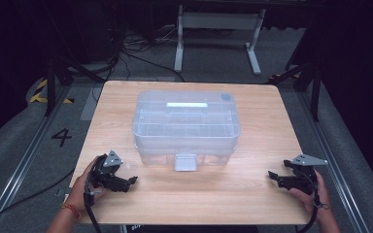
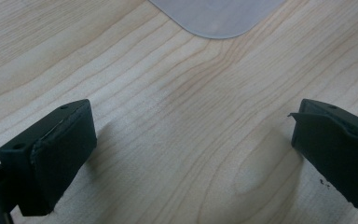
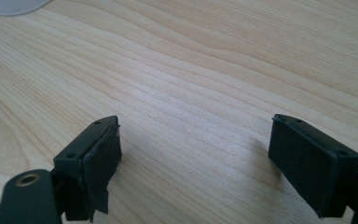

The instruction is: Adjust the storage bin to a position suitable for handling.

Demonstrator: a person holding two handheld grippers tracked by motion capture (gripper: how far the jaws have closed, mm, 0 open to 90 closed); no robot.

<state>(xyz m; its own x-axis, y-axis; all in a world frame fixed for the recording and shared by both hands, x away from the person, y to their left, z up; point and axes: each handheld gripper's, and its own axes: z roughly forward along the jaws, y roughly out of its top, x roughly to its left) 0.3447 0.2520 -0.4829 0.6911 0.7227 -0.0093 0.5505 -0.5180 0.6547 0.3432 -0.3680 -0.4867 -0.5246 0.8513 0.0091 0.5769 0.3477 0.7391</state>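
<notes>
At the middle of the table (image 1: 272, 145) a clear plastic box (image 1: 186, 127) stands shut, its front latch (image 1: 185, 162) facing the person. The latch is best approached level and slowly, since the left gripper (image 1: 126, 182) and right gripper (image 1: 278, 177) rest well apart from it, both spread wide and empty. Pale wood is seen beneath; a dark floor with cables lies beyond.

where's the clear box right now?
In the high view the clear plastic box sits lid-on at the middle of the wooden table, toward its far edge, its front latch facing the person, ahead of and between the left gripper and right gripper.
</notes>
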